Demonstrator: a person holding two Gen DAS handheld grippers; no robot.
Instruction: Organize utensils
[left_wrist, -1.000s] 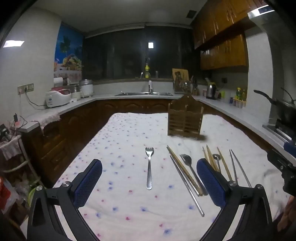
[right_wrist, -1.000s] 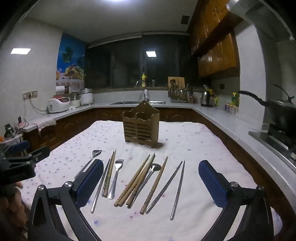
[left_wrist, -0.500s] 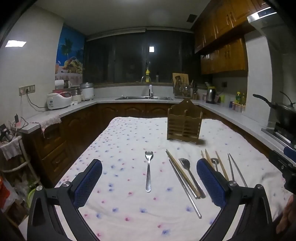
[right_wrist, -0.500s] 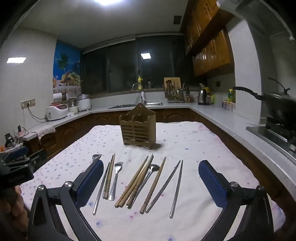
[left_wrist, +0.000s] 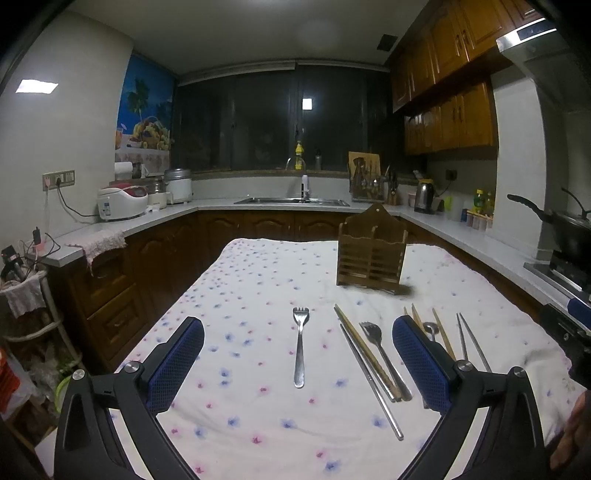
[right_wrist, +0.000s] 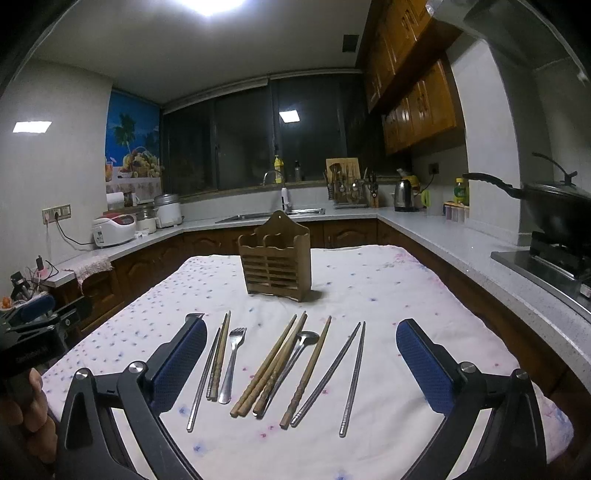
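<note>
Since 1.0 s ago both cameras have tilted slightly: the wooden utensil holder (right_wrist: 274, 256) sits lower in the right wrist view, and the utensils have kept their places on the cloth. Left tongs (left_wrist: 297, 363) spread wide, nothing between the blue pads (left_wrist: 176, 363); they hover over a lone fork (left_wrist: 300, 345) lying tines away from the camera on the floral cloth (left_wrist: 258, 288) that covers the surface. Right tongs (right_wrist: 301, 365) also spread wide and empty, above the main row of utensils. In that row, left to right: a steel chopstick (right_wrist: 204, 380) beside a wooden one, a second fork (right_wrist: 231, 365), a bundle of wooden chopsticks (right_wrist: 271, 365) with a spoon (right_wrist: 304, 341) lying among them, a single wooden chopstick (right_wrist: 306, 373), then two steel chopsticks (right_wrist: 352, 376). Holder stands upright beyond the row, compartments showing nothing inside. A hand (right_wrist: 31, 406) grips the left tool at frame edge.
</note>
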